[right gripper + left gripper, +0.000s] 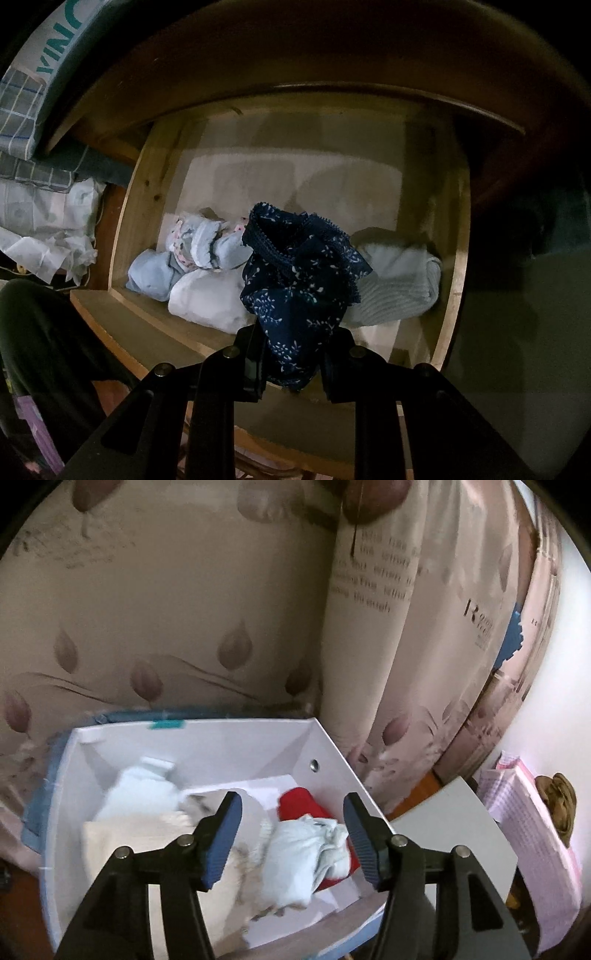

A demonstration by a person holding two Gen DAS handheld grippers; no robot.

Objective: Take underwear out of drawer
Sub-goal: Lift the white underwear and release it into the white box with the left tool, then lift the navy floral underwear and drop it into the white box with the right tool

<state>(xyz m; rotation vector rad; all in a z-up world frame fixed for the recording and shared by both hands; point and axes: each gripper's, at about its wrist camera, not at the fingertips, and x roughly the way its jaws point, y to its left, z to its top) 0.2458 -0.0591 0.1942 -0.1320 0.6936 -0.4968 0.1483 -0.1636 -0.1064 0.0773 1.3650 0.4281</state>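
Underwear (301, 280): navy cloth, small white sprig print, scalloped lace edging, bunched and limp. My right hand-held gripper (295, 363) pinches its lower part between black fingers; the bundle stands above the fingertips, over the drawer (129, 206).

Drawer: pale wood, box-shaped, open. Inside (along the front) lie soft folded pieces: pale blue, white, a ribbed grey one.

My left hand-held gripper (293, 840): ribbed blue pads (223, 836) spread apart, holding nothing, above a white box (332, 746) of white, cream and red cloth.
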